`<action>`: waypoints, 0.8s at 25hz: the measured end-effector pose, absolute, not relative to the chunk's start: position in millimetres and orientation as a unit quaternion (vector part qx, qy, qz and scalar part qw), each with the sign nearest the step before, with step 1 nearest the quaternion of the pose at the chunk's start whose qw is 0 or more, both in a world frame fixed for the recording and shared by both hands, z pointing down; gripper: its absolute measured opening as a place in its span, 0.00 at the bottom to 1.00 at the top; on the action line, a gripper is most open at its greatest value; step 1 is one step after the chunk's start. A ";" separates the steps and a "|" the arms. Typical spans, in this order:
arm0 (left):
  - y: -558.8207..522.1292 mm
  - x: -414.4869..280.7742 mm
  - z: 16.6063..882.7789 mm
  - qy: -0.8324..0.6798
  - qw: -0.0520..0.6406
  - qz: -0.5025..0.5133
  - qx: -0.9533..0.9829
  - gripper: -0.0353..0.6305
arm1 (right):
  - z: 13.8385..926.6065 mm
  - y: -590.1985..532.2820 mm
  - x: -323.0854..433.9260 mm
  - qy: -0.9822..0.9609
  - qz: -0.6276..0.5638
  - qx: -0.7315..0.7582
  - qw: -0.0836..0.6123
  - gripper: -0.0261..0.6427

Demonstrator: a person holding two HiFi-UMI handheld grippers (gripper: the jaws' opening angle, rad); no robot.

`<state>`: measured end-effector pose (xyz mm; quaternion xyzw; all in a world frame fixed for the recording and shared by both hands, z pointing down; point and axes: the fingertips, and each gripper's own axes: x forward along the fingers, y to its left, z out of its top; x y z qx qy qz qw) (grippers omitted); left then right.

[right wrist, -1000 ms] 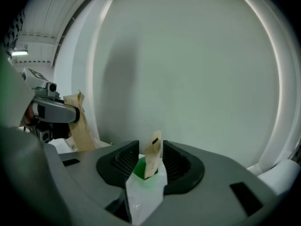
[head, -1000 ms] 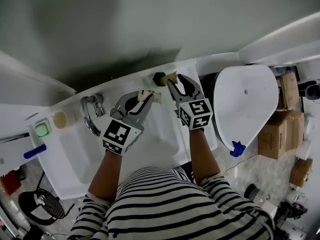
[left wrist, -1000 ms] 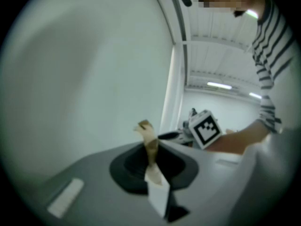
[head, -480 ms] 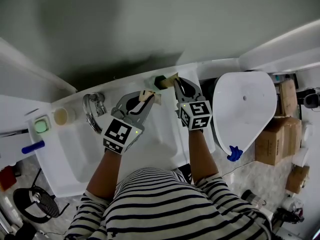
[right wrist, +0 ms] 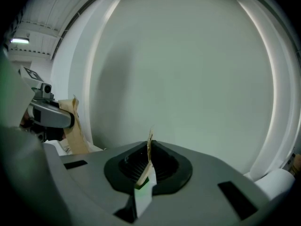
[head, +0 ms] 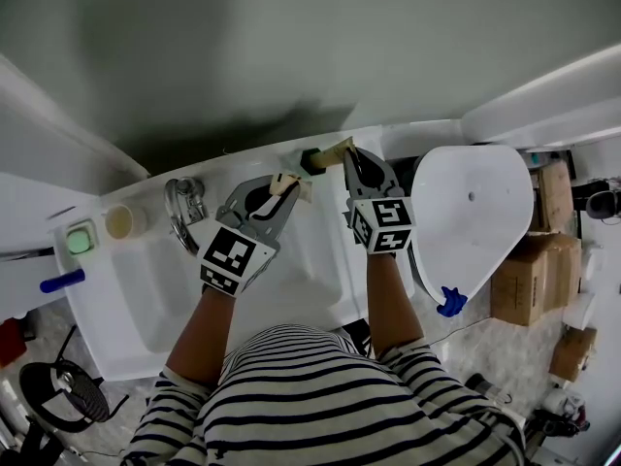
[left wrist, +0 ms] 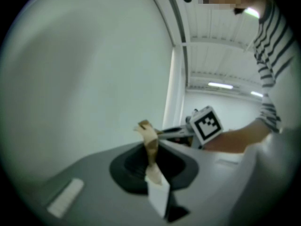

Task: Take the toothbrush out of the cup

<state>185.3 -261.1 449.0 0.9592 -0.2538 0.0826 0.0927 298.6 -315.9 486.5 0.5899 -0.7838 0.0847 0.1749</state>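
**Item 1, left tongs** (head: pixel 288 186): Over the middle of the washbasin (head: pixel 312 252). The taped tips are pressed together on nothing but their own tape. They sit short of the cup and to its left, doing no work.

**Item 2, right tongs** (head: pixel 347 153): At the washbasin's back edge, just right of the cup. The jaws are closing and almost together, with a thin tan strip pinched between them. I read that strip as the toothbrush handle. A small green patch also shows low between the pads.

**Item 3, toothbrush** (head: pixel 334 147): Tan. Its lower end is in the cup. Its long axis leans out toward the right, and the free end meets the right tongs' tips.

**Item 4, cup** (head: pixel 310 157): Dark green. It stands on the back edge, right of the tap (head: pixel 180 208) and close to the wall.

**Note:** The right hand is the nearer one and has the handle. In my judgement the pull should follow that lean, up and to the right, clear of the cup's mouth. If the cup drags along, the left tongs are near enough to steady it.
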 end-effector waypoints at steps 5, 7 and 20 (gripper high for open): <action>-257.8 183.4 446.9 -0.255 0.087 0.084 0.959 0.10 | 471.5 -310.3 297.4 -0.786 0.073 0.592 0.164 0.06; -256.4 183.4 441.8 -0.255 0.081 0.081 0.960 0.10 | 462.4 -307.7 297.5 -0.787 0.067 0.593 0.158 0.06; -226.1 179.7 406.7 -0.257 0.045 0.074 0.962 0.10 | 406.7 -267.8 289.8 -0.795 0.027 0.592 0.125 0.06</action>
